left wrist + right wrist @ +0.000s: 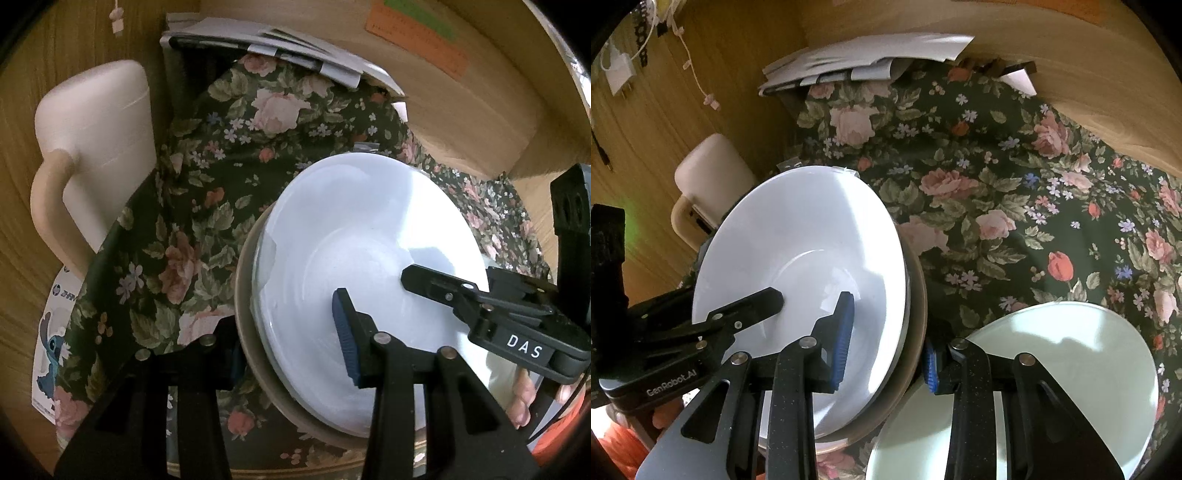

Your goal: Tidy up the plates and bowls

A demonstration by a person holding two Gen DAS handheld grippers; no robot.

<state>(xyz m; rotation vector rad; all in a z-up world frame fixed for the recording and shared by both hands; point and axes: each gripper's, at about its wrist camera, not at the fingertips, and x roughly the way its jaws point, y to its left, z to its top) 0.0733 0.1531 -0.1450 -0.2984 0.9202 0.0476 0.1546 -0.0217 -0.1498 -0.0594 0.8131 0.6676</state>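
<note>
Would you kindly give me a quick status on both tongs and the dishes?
Both tongs, left and right, clamped on opposite rims of the white bowl stack. Stack tilted over floral cloth. Pale green plate close on the right.

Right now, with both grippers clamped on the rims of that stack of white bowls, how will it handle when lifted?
The stack of white bowls looks glossy, so probably slippery against the right gripper and left gripper. Several nested pieces likely make it heavy and prone to shifting. It looks ceramic, so fragile if dropped.
</note>
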